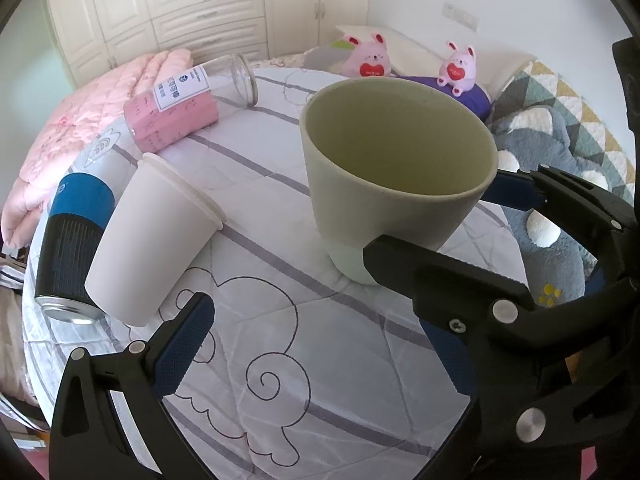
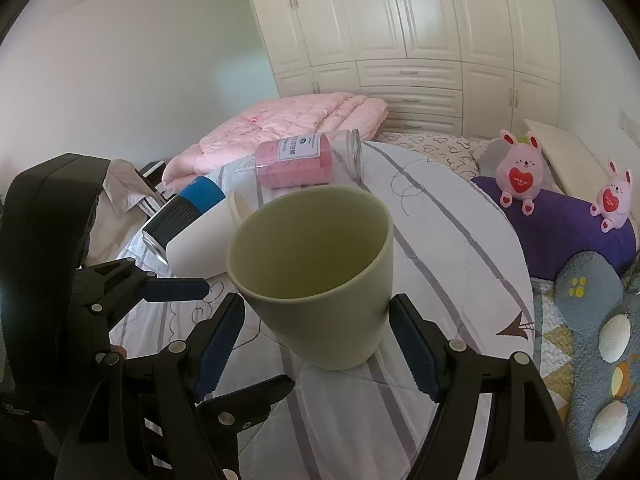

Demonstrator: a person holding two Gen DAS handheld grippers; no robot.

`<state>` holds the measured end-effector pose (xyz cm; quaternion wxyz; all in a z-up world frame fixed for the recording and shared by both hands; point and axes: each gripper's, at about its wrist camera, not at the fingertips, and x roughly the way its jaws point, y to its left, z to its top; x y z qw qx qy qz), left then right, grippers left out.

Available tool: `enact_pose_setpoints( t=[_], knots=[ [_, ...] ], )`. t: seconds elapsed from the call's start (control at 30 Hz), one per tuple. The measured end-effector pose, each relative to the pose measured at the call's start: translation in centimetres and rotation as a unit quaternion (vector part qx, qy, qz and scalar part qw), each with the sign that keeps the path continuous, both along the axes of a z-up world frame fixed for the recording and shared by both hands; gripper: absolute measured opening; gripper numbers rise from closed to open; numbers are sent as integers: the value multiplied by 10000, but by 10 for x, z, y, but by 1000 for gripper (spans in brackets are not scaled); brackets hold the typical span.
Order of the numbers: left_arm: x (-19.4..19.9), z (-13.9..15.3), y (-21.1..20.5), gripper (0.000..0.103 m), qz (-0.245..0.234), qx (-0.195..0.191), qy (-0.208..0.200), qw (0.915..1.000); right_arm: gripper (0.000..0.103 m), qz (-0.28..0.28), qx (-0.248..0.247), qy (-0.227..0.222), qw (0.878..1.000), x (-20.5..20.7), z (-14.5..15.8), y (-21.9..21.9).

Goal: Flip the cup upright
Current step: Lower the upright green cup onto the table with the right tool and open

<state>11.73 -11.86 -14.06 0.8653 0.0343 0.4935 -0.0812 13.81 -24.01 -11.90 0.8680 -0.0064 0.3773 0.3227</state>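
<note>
A pale green cup (image 1: pixel 394 184) stands mouth up on the white quilted bed cover (image 1: pixel 280 360), tilted a little in the right wrist view (image 2: pixel 320 280). My right gripper (image 2: pixel 316 344) is open with its blue-padded fingers on either side of the cup's base, apart from it; it also shows in the left wrist view (image 1: pixel 436 224) around the cup. My left gripper (image 1: pixel 312 344) is open and empty, just left of and below the cup; in the right wrist view it shows at the left (image 2: pixel 224 344), beside the cup.
A white paper cup (image 1: pixel 152 240) and a blue-black can (image 1: pixel 72 244) lie on their sides at the left. A clear jar with pink contents (image 1: pixel 188 104) lies behind. Plush bunnies (image 1: pixel 460 66), a purple cushion (image 2: pixel 560 232) and a grey plush (image 2: pixel 600 320) sit at the right.
</note>
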Motion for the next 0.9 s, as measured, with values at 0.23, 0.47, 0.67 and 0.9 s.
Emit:
enact_pose_setpoints(
  t=[0.23, 0.47, 0.67, 0.9],
  knots=[
    [-4, -1, 3, 103, -12, -8, 33, 10000, 77, -27, -15, 61, 10000, -2, 0, 0],
    [-6, 4, 4, 103, -9, -49, -4, 10000, 79, -95, -94, 39, 9999, -6, 4, 0],
    [-13, 14, 7, 103, -87, -198, -33, 9998, 80, -218, -295, 178, 9992, -8, 12, -1],
    [-34, 47, 13, 103, -209, -413, -459, 9979, 81, -234, -527, 225, 9981, -22, 41, 0]
  ],
)
